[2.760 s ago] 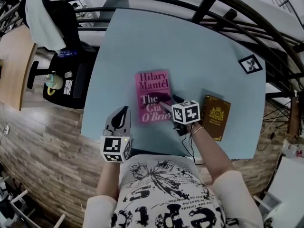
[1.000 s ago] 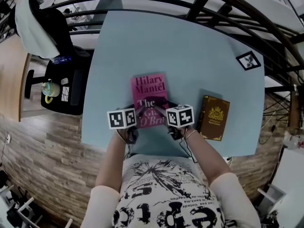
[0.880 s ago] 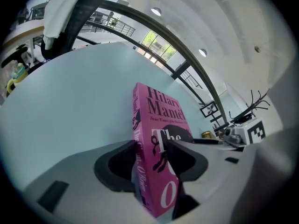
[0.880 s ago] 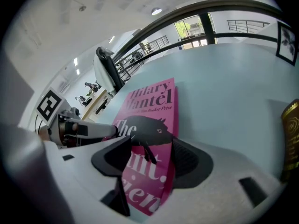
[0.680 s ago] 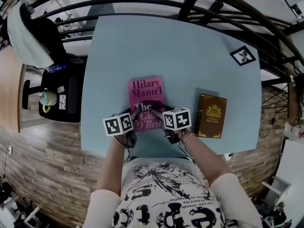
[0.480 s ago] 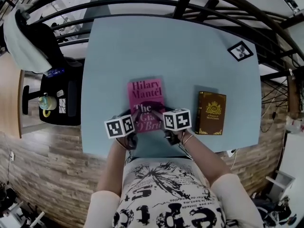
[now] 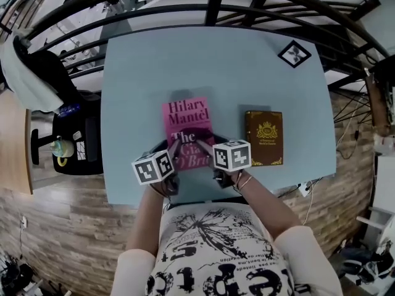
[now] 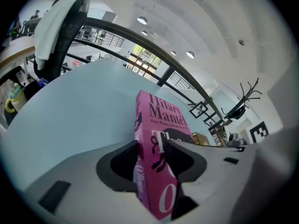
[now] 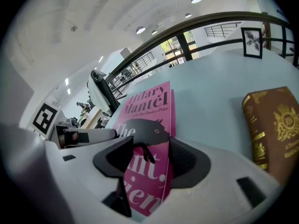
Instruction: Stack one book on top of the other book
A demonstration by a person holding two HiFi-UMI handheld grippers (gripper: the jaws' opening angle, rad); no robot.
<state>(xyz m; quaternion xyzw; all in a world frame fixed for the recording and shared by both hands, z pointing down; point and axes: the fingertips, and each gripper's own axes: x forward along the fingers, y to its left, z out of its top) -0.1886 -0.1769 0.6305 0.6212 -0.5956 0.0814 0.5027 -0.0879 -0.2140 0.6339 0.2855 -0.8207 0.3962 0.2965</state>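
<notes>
A pink paperback book [image 7: 187, 123] lies lengthwise on the light blue table [image 7: 203, 60], its near end raised. My left gripper [image 7: 174, 149] is shut on its near left edge [image 8: 161, 125], the spine between the jaws [image 8: 150, 148]. My right gripper [image 7: 207, 150] grips the near right edge, its jaws still closing with the cover [image 9: 145, 108] between them [image 9: 150, 146]. A brown hardcover with a gold crest [image 7: 264, 137] lies flat to the right of the pink book, apart from it, and shows at the right of the right gripper view [image 9: 275, 129].
A framed black-and-white marker card [image 7: 294, 53] sits at the table's far right corner. An office chair draped in white cloth [image 7: 34, 73] and a cup [image 7: 58, 148] stand left of the table. A black railing [image 7: 213, 8] curves behind it.
The left gripper came from off the table's near edge to the pink book. Both grippers closed on the book's near end and raised it slightly. The brown book stayed put.
</notes>
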